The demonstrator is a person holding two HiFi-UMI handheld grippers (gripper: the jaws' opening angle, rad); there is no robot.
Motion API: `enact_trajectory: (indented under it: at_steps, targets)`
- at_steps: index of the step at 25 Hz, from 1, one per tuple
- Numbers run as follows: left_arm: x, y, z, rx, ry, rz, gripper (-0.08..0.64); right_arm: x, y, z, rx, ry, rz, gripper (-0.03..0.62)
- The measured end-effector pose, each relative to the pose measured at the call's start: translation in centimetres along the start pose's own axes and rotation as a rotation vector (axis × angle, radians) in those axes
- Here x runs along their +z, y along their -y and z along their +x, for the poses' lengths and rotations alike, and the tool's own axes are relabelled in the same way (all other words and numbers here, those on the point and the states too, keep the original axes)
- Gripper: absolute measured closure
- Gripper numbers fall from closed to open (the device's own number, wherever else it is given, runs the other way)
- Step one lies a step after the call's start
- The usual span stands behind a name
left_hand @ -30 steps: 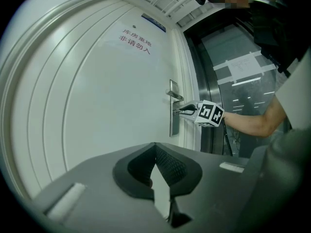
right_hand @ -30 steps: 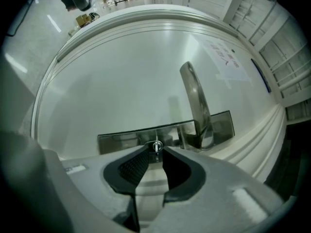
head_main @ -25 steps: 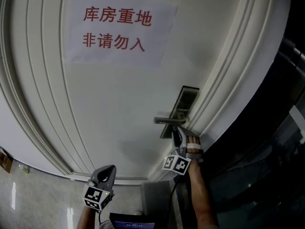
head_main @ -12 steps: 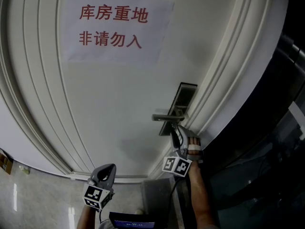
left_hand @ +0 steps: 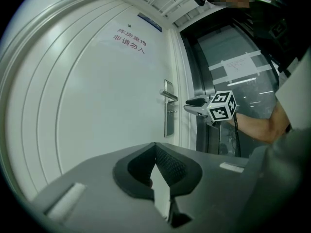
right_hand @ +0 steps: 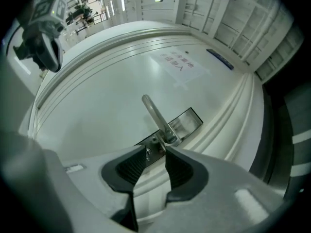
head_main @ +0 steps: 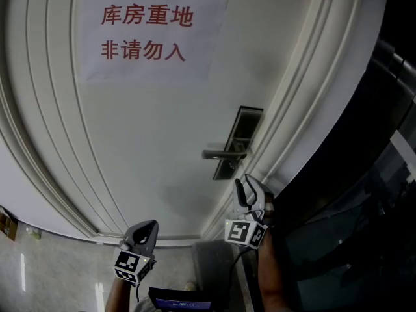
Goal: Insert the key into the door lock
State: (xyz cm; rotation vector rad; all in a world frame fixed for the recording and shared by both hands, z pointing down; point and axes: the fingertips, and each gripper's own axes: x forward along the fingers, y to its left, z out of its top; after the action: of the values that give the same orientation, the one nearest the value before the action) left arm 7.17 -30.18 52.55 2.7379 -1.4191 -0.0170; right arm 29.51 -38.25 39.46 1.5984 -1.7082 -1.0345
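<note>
A steel lock plate with a lever handle is fixed to the white door. My right gripper hovers just below and to the right of the plate, clear of it. In the right gripper view its jaws frame the plate's lower end. They have just been closing but stand apart with nothing between them. A small dark spot at the keyhole may be a key; I cannot tell. My left gripper hangs low, far from the lock, its pads meeting at the tips.
A paper sign with red characters is stuck on the door above the lock. Moulded door-frame ridges run beside the plate. Dark glass panels fill the right. Tiled floor shows at the lower left.
My right gripper has drawn back from under the lock plate, down and to the right in the head view, and rolled. The left gripper has stayed put.
</note>
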Motion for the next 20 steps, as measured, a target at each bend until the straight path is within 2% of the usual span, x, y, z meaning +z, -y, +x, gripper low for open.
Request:
enact_trajectory:
  at_steps: [5, 9, 14, 16, 20]
  targets:
    - [0.1, 0.7, 0.1, -0.013, 0.000, 0.003, 0.558, -0.7, -0.2, -1.6, 0.014, 0.035, 0.184, 0.511]
    - [0.3, 1.4, 0.0, -0.025, 0.004, 0.015, 0.558, -1.4, -0.8, -3.2, 0.036, 0.040, 0.433, 0.545]
    - [0.7, 1.9, -0.1, -0.035, 0.016, 0.017, 0.558, -3.5, -0.7, -5.5, 0.012, 0.023, 0.717, 0.589]
    - [0.8, 2.1, -0.2, -0.040, 0.018, 0.020, 0.558, -4.3, -0.7, -6.4, 0.005, 0.014, 0.795, 0.589]
    - [0.8, 2.7, -0.3, -0.052, 0.017, 0.024, 0.558, -5.5, -1.0, -8.2, -0.003, -0.011, 0.891, 0.589]
